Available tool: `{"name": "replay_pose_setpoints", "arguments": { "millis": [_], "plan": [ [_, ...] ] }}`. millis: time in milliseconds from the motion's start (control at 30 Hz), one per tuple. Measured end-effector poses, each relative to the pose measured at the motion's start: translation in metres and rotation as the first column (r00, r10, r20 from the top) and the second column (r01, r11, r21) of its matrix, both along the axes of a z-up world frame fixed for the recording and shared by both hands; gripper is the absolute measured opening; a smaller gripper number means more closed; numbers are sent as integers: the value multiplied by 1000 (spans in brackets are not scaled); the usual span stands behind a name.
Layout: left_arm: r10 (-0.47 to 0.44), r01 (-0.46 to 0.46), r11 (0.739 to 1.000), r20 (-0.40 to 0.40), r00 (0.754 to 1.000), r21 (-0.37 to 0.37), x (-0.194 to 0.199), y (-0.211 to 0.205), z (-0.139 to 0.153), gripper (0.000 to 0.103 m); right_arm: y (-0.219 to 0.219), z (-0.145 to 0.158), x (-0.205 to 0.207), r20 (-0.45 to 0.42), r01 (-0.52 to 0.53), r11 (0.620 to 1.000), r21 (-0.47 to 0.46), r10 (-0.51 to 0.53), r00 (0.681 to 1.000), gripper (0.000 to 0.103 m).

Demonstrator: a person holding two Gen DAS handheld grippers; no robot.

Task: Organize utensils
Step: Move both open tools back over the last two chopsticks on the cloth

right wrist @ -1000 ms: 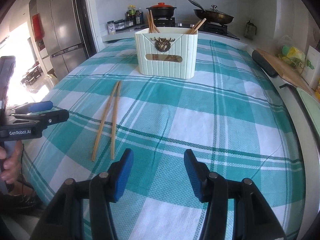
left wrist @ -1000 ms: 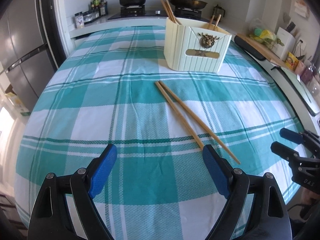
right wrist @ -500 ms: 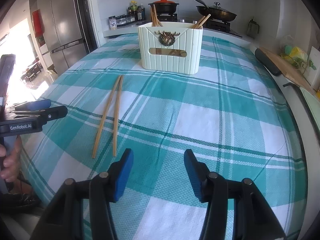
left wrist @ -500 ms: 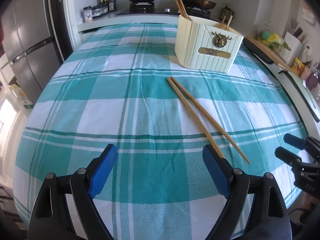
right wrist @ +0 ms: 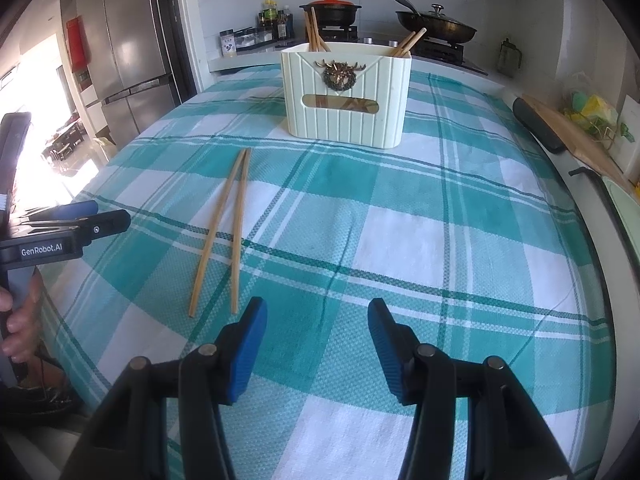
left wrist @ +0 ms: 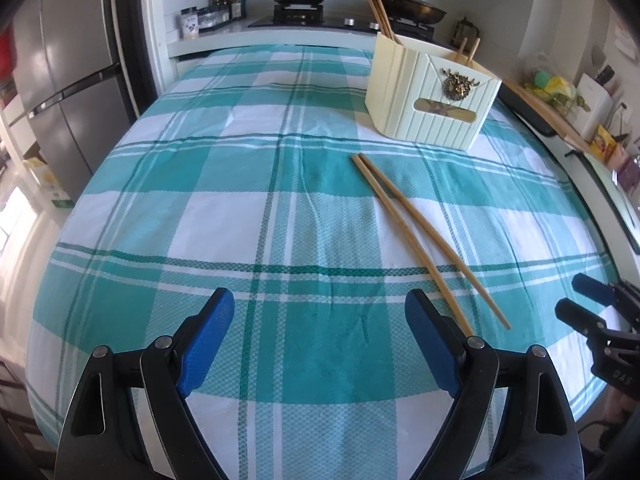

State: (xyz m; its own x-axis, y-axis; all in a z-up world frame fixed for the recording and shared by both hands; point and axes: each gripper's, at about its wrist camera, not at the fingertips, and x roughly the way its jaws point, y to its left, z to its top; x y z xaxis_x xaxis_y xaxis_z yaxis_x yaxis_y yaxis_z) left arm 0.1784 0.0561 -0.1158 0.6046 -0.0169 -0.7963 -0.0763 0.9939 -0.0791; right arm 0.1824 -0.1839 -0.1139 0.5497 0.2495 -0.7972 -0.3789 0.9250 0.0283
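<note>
Both left tongs (left wrist: 320,332) and right tongs (right wrist: 316,328) hover released and empty; wooden chopsticks pair (left wrist: 424,236) lies center-right on the plaid counter (left wrist: 160,220), now sitting lower-right versus a second ago, cream utensil holder (left wrist: 432,96) upper right, so pickup not started.

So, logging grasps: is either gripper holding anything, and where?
Nothing held: left gripper and right gripper are open above the tablecloth; chopsticks lie untouched.

Left hand-held gripper (left wrist: 320,334), right hand-held gripper (right wrist: 318,334): black frames, blue ribbed pads, silver pivot screws, "GenRobot.AI" label
</note>
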Motion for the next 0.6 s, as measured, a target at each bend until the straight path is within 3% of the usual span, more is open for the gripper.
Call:
{"name": "replay_pose_setpoints", "arguments": {
  "millis": [600],
  "plan": [
    [33,-33,999,0,999,-11,-1,14,-1,88,12,4,6,6,-29,1000,-10,29,1000,54]
  ]
}}
